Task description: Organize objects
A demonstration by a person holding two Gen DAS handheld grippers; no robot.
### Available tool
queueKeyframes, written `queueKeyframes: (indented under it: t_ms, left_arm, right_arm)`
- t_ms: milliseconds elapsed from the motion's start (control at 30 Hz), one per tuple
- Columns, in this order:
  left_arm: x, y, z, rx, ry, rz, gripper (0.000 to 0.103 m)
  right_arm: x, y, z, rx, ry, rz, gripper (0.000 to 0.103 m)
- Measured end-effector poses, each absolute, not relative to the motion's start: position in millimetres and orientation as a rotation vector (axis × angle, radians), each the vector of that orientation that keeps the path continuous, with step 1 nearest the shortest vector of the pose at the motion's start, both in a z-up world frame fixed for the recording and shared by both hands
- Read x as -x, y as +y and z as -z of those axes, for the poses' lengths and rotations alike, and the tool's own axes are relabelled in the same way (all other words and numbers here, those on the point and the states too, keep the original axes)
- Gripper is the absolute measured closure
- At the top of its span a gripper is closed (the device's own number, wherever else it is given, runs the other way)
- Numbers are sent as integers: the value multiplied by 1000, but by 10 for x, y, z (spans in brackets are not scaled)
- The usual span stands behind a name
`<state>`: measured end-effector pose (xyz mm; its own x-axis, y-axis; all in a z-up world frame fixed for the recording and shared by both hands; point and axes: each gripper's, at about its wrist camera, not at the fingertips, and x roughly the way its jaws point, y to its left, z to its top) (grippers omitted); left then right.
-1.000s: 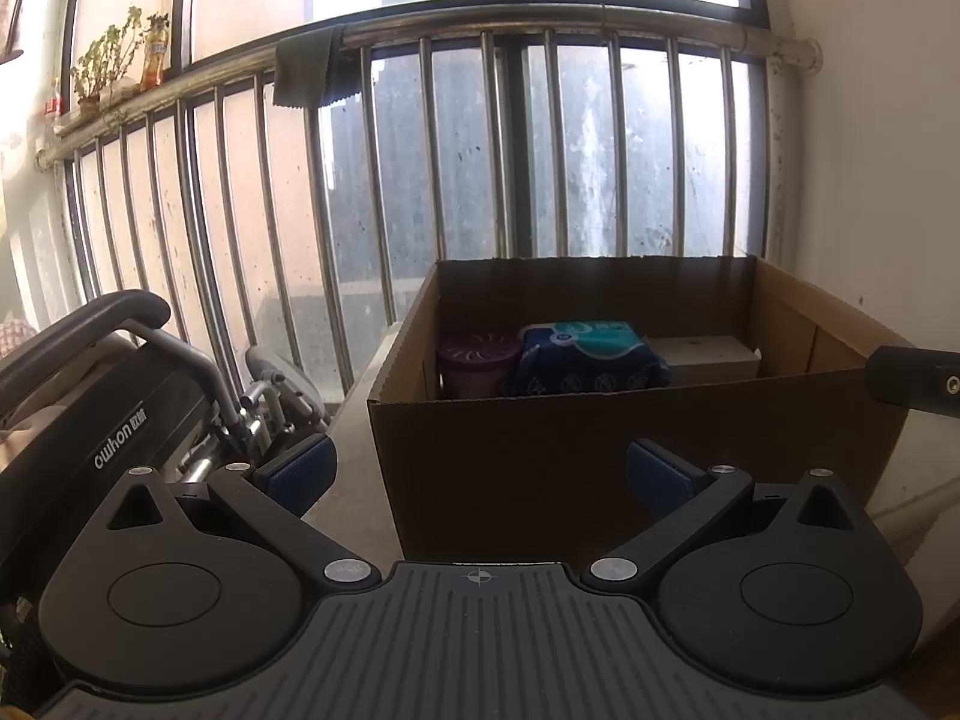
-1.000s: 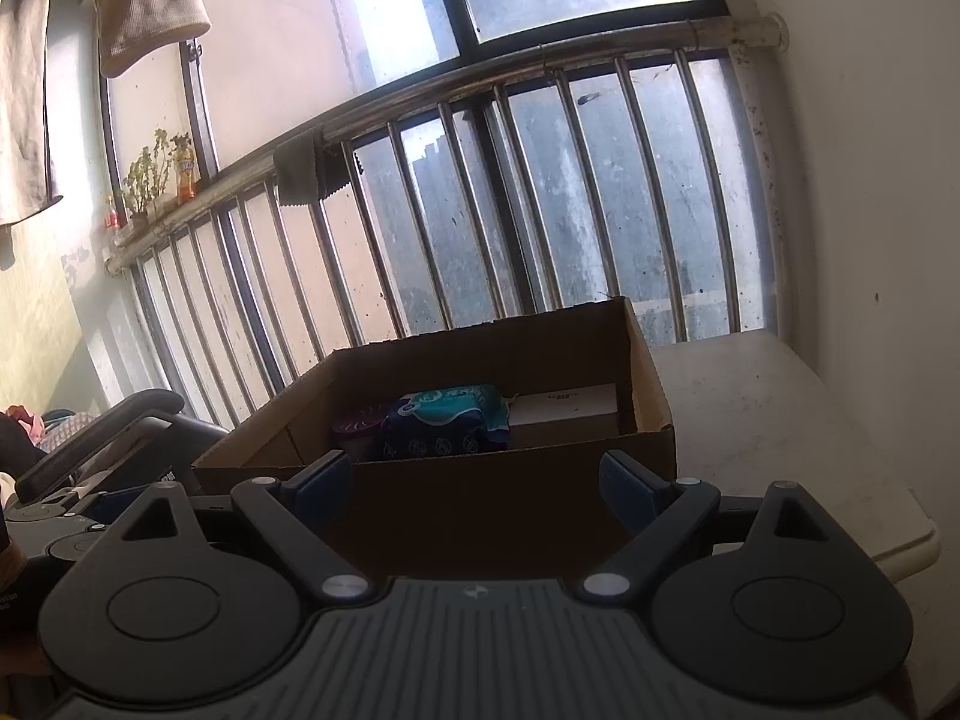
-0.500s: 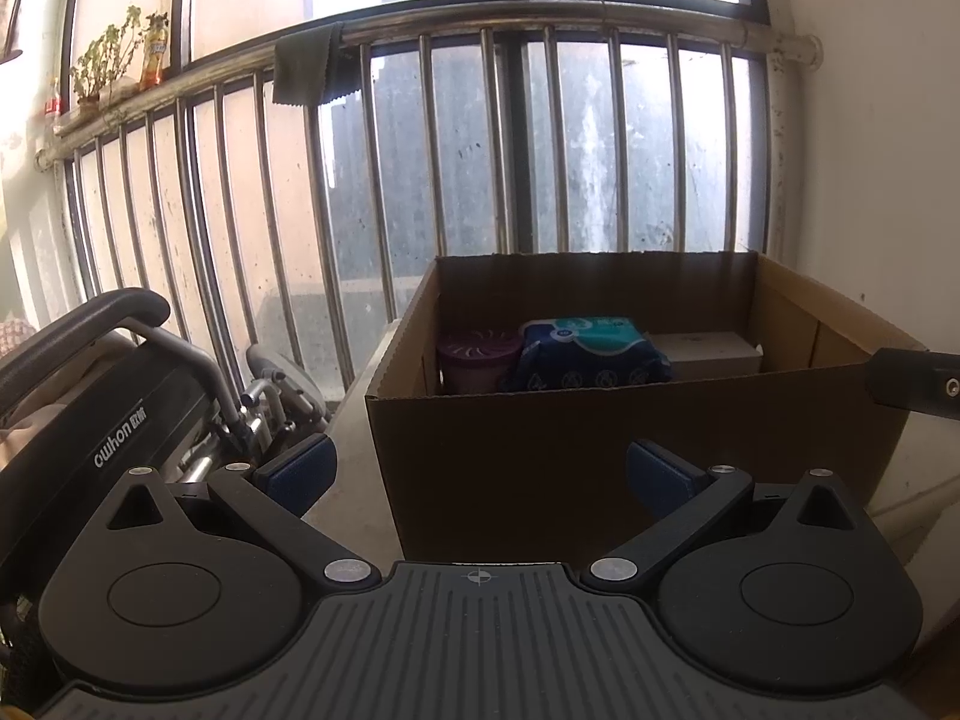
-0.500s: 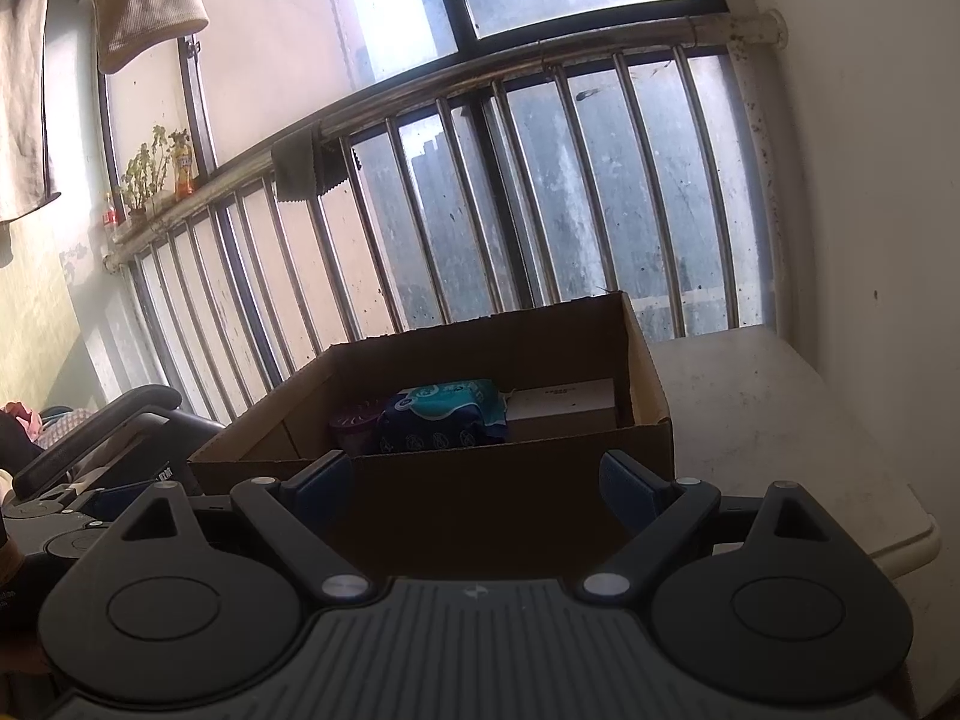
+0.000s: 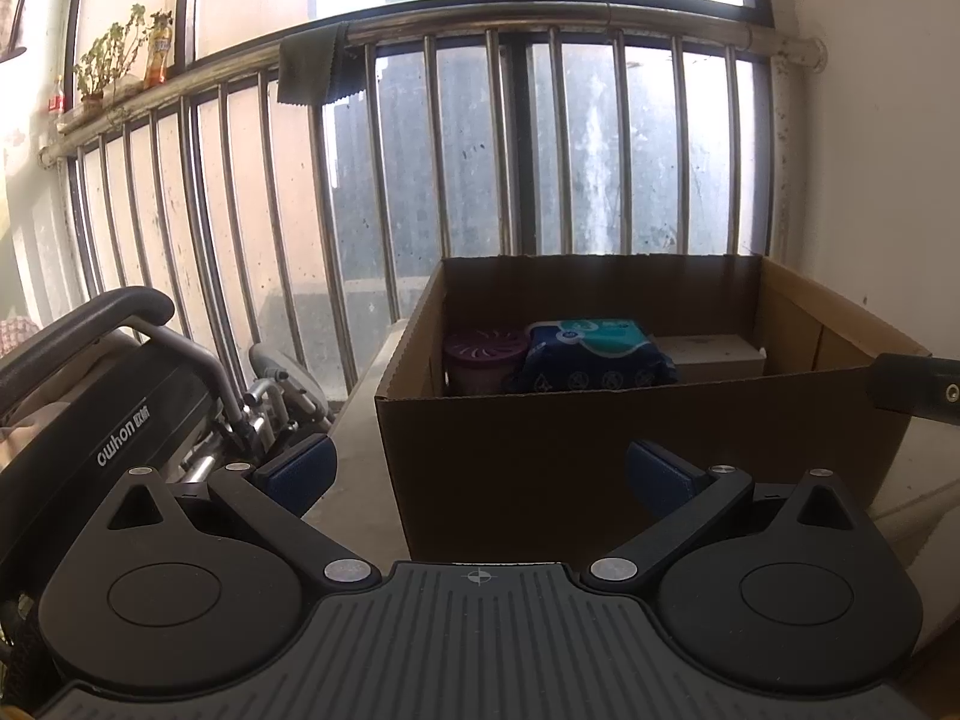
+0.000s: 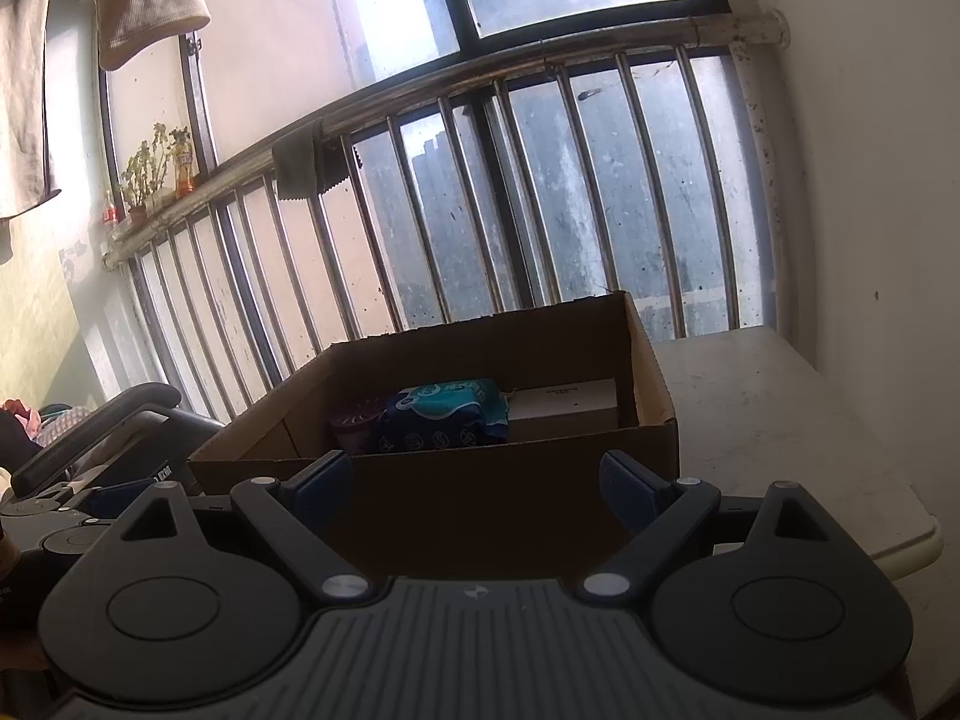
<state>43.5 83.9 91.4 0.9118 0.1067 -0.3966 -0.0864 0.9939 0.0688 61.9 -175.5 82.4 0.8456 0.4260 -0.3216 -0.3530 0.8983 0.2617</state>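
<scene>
Cardboard box point(image 5: 636, 450) faced the left gripper point(image 5: 480, 474), whose jaws stood spread and empty; inside, a purple tub point(image 5: 483, 354), blue pack point(image 5: 594, 354) and white carton point(image 5: 711, 354) sat side by side against the back wall, apparently already sorted. From the right wrist, the right gripper point(image 6: 480, 489) likewise stood spread, holding nothing, short of the box on the white table point(image 6: 780, 420).

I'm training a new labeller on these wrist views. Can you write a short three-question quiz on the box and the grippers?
1. True or false: the left gripper holds the blue packet.
2. Inside the cardboard box, which item sits leftmost: A white box, B purple tub, C blue packet?
3. Fill in: the right gripper has its jaws ____.

Key: 1 false, it is empty and the packet lies in the box; 2 B; 3 open.
</scene>
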Motion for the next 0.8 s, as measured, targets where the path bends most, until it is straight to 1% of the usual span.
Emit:
queueKeyframes:
  t_ms: [800]
  left_arm:
    - [-399,814,-946,-59,404,-101,0]
  right_arm:
    - [-573,-1790,-858,-194,372,-414,10]
